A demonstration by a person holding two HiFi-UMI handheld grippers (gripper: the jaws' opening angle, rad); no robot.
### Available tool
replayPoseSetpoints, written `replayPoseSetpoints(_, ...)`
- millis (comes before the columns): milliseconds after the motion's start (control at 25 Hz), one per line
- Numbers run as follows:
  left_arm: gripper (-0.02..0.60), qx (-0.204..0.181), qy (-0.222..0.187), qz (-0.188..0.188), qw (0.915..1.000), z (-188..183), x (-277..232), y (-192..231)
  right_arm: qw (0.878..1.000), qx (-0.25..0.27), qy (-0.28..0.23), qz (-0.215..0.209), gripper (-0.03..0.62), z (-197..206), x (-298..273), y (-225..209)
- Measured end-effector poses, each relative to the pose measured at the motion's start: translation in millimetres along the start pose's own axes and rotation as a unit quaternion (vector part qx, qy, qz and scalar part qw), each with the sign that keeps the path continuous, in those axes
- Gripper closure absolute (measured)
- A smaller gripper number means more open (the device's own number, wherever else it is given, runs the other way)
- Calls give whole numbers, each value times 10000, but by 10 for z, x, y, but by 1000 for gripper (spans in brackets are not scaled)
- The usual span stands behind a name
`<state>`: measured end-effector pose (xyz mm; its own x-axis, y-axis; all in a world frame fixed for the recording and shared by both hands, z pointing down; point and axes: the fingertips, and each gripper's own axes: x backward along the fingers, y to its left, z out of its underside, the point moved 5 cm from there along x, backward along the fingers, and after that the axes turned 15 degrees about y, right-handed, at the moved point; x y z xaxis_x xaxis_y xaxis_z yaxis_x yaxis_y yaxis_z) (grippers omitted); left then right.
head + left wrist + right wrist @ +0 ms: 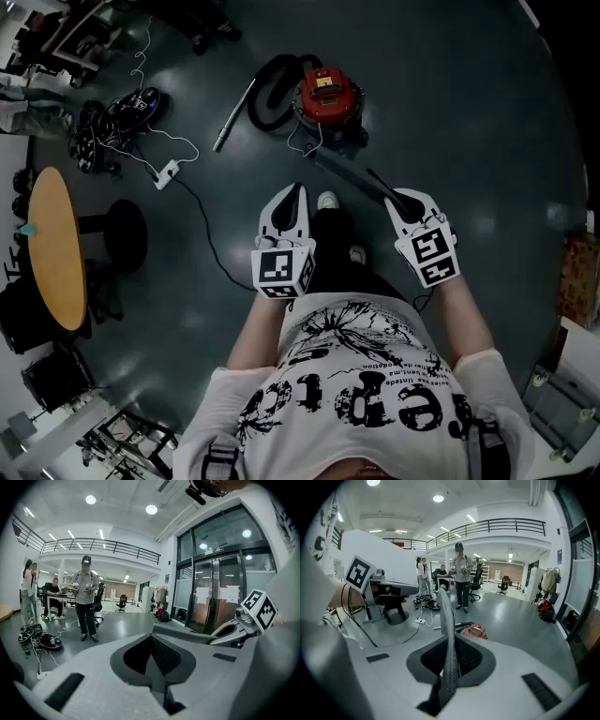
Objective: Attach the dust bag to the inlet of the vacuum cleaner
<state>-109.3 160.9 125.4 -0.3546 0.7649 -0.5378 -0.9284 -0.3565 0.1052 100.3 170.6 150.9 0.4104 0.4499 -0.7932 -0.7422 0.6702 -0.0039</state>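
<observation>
While the person stands on the dark floor (pixel 469 112), both tools are held out in front of the body, side by side.

Left tool (pixel 292 197): jaws pressed together, nothing between them.

Right tool (pixel 403 204): pads clamped on the near end of the dust bag (pixel 349 175), a flat grey panel held clear of the floor. In the right gripper view the bag shows edge-on, standing on its thin edge between the pads. Its long axis runs straight out of the right tool, away from the person and slanting toward the left tool's side. The free end points roughly at the vacuum cleaner (pixel 328 97).

Step in hand, as judged: the approach. The bag is gripped but has not reached the machine.

Vacuum cleaner: a red canister on the floor, well apart from the bag's free end. Its black hose (pixel 270 89) is curled just beside it, and a pale wand (pixel 234 114) lies on the hose's far side. The inlet cannot be made out from here.

Next move, as judged: close the gap, come down to canister height, find the inlet and turn the bag's opening to face it. The empty left tool is free to steady the canister or the bag.

Beyond: a white power strip (pixel 167 173) with trailing cable, and other people (pixel 461 576) far across the hall.
</observation>
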Motion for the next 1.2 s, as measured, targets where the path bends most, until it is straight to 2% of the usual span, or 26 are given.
replayPoseSetpoints(160,578,-53,69,192,9998,-195,-554,216,9999,34,92,-103,571,-183,-366,-286)
replayPoseSetpoints(400,578,-131,95,379,9992,-616,-1228,587,9982,247,221,-500,571,-554,-947,-611)
replayPoseSetpoints(560,578,-72,278,347,9990,-616,-1677,826,9968,252,352,-669,571,-640,-1363,-842)
replayPoseSetpoints(800,578,471,534,169,9973,-428,-2120,979,9939,313,487,-937,571,-575,-1791,-1030)
replayPoseSetpoints(1000,578,1049,304,79,9940,-68,-2606,975,9889,758,547,-1158,571,-238,-2365,-1175)
replayPoseSetpoints(1080,578,966,180,0,9952,205,-2888,980,9873,920,567,-1165,571,36,-2684,-1242)
replayPoseSetpoints(1200,578,356,179,-239,9989,734,-3386,1046,9860,1161,514,-1079,571,453,-3218,-1353)
